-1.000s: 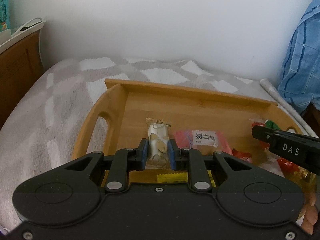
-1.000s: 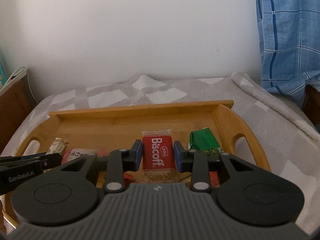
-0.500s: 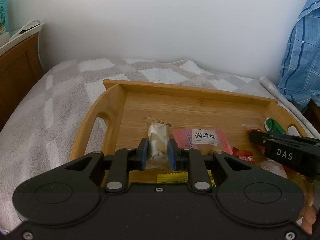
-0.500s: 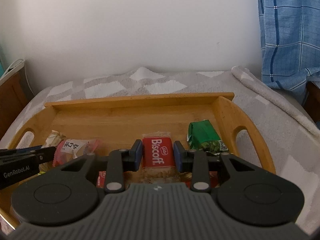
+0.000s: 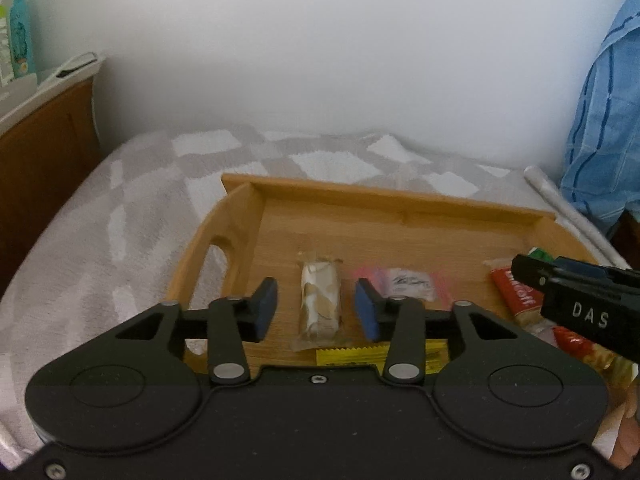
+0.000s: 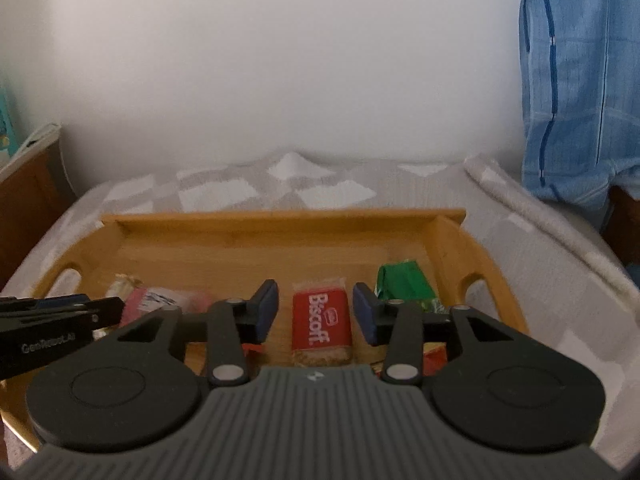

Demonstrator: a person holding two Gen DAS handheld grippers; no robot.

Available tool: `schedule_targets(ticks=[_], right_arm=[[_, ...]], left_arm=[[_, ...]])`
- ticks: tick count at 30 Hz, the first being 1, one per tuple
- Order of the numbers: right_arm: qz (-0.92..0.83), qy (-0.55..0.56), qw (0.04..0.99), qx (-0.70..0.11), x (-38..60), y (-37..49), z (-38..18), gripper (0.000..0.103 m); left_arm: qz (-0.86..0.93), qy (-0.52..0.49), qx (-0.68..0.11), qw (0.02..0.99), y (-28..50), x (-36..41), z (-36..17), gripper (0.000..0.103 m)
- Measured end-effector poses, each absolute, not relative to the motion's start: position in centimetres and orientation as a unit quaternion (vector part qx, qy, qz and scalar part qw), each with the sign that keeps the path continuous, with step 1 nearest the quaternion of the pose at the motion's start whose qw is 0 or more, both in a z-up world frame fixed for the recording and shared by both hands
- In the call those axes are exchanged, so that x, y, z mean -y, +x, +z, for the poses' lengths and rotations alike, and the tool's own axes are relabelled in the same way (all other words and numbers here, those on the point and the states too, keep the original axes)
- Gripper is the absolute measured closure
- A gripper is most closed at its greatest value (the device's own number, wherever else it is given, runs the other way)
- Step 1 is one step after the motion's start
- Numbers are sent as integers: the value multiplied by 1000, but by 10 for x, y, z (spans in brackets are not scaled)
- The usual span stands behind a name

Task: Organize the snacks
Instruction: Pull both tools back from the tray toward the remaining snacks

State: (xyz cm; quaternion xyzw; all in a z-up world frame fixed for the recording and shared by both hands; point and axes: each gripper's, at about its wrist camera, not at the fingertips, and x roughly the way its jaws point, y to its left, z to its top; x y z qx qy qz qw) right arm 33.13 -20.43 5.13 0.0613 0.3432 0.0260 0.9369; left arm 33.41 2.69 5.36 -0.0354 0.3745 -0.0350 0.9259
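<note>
The red packet (image 6: 322,321) between the blue pads of the right gripper (image 6: 315,312) reads "Biscoff" in white letters; its clear lower end shows brown biscuit. The jaws stand apart, released, with a gap on each side of the packet, which lies on the floor of the wooden tray (image 6: 280,216). The same packet shows at the right of the left wrist view, partly behind the right gripper's black finger, which carries the letters "DAS".

The left gripper (image 5: 316,310) is likewise released, its pads spread wide on either side of a cream and gold wafer packet (image 5: 321,304) that lies flat on the tray (image 5: 384,200) near its left handle. The writing on this packet is too blurred to read. Just right of it lies a pink packet with a white label (image 5: 408,284) bearing dark characters, also unreadable. A yellow wrapper (image 5: 352,356) lies at the tray's near edge.

In the right wrist view a green foil packet (image 6: 404,282) lies to the right of the Biscoff packet, near the right handle. The left gripper's side reads "GenRobot.AI". The tray sits on a grey and white checked blanket (image 6: 240,196).
</note>
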Motion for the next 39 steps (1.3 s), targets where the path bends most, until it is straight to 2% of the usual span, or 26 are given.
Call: schedule_targets(ticks=[2,6,10,14,19,28,39], right_arm=[[34,53,940,-334,204,324,59,36],[48,39,948,-313,203,303,74,25],[56,30,955,-291,204,276,89,16],[72,27,958,-275,208,242,97,12],[85,29,962,-259,214,205,96,0],[93,7,967,-239,217,130,79,0],[84,-12,969,-233,224,64,34,0]], left_arm=[[-36,-36,-371,927,326,-28,63,48],[-40,-31,-352,934,304,-29,84,39],[-49,-25,-333,941,273,-28,101,19],[-56,-23,-325,944,237,-29,107,12],[-53,-7,-321,946,193,-29,102,7],[-30,13,-293,956,108,-25,78,6],[3,2,-307,952,63,-28,40,6]])
